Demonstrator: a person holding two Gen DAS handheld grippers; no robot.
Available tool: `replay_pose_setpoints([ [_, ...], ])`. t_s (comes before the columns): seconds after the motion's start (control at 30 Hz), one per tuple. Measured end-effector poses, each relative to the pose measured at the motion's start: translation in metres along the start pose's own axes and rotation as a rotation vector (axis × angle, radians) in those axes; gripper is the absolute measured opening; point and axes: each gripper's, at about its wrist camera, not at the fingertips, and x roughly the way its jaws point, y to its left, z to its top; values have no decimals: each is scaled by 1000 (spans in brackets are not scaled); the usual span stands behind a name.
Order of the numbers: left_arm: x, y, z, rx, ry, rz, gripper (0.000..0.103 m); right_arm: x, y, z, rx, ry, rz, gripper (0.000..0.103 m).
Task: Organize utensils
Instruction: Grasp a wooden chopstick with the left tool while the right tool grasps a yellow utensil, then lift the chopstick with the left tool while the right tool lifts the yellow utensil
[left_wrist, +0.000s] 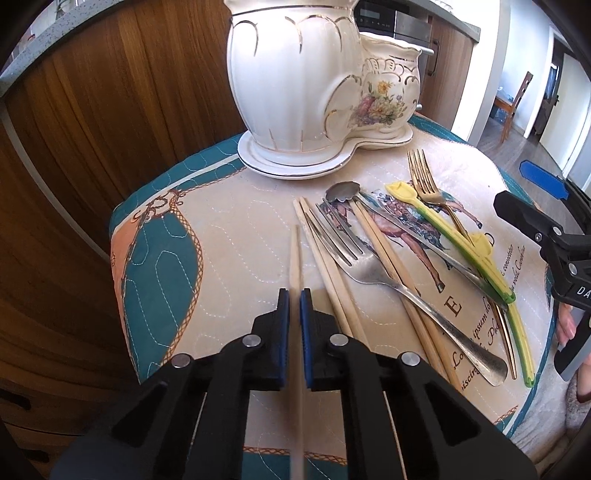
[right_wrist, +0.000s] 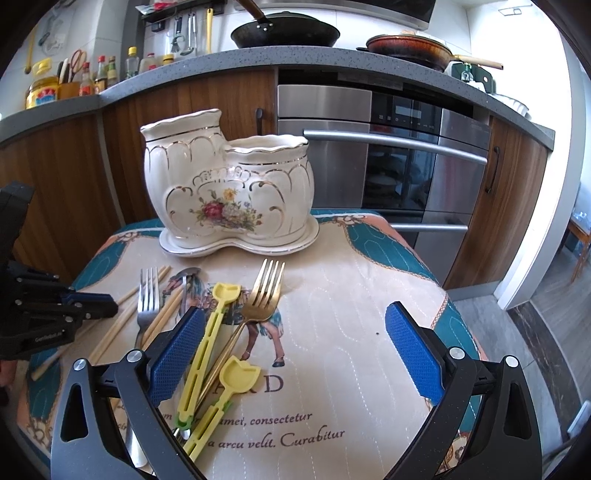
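Note:
My left gripper (left_wrist: 294, 295) is shut on a wooden chopstick (left_wrist: 294, 254) and holds it above the quilted mat (left_wrist: 229, 229). More chopsticks (left_wrist: 325, 266), a silver fork (left_wrist: 373, 273), a small shell spoon (left_wrist: 341, 192), a gold fork (left_wrist: 424, 177) and yellow-green tongs (left_wrist: 458, 236) lie on the mat. The white ceramic two-part utensil holder (left_wrist: 295, 74) stands at the back. My right gripper (right_wrist: 295, 339) is open and empty, low over the mat, with the tongs (right_wrist: 210, 332) and gold fork (right_wrist: 264, 291) by its left finger. The holder (right_wrist: 229, 188) stands beyond.
Wooden kitchen cabinets (left_wrist: 110, 110) and a steel oven (right_wrist: 406, 162) stand behind the table. The mat's edges drop off at left and right. The right gripper shows at the right edge of the left wrist view (left_wrist: 546, 236); the left gripper shows in the right wrist view (right_wrist: 55, 306).

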Motion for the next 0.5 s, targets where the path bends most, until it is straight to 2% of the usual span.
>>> replay_pose_setpoints([
  [0.13, -3, 5, -5, -26, -21, -31, 6, -11, -15, 4, 41, 0, 0, 97],
  [0.33, -18, 19, -18, -72, -120, -103, 6, -13, -40, 0, 129, 80, 16, 97],
  [0.43, -25, 27, -18, -94, -182, -145, 6, -10, -37, -5, 123, 134, 29, 88],
  [0.47, -29, 29, -18, -97, -208, -160, 6, -9, -35, -6, 121, 146, 34, 80],
  [0.5, -31, 30, -17, -97, -230, -164, 6, -7, -31, -8, 121, 171, 44, 76],
])
